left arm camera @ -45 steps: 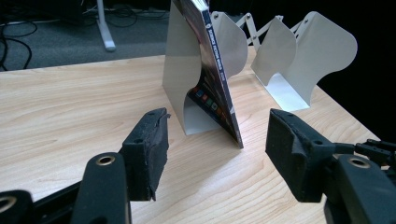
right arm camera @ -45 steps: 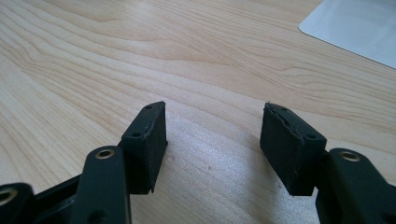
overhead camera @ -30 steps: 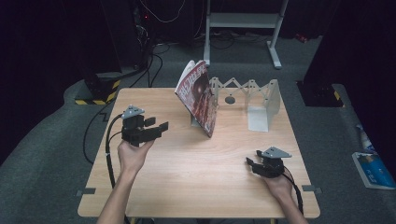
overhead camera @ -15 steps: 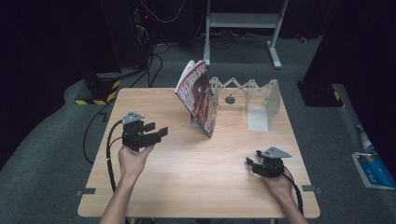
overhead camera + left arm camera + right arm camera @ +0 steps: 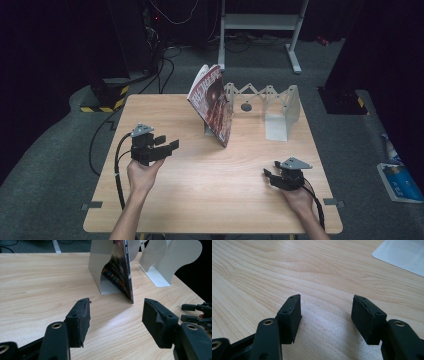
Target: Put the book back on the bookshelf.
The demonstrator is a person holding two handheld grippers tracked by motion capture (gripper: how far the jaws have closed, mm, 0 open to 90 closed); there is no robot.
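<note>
A red-covered magazine (image 5: 216, 104) leans tilted against a white metal bookend (image 5: 208, 131) near the table's back middle. Seen edge-on in the left gripper view, the magazine (image 5: 123, 270) rests on that bookend (image 5: 98, 267). My left gripper (image 5: 169, 145) is held above the table's left side, open and empty, pointing toward the magazine; its jaws (image 5: 115, 315) stand wide apart. My right gripper (image 5: 267, 174) rests low at the front right, open with nothing between its fingers (image 5: 325, 315), over bare wood.
A white expanding rack (image 5: 260, 95) with a second bookend (image 5: 284, 116) stands at the back right. The wooden table (image 5: 215, 195) has free room in front. Cables trail off its left edge. A metal frame stands on the floor behind.
The left hand has drifted slightly down and toward the person with its gripper still open. The right hand has stayed put.
</note>
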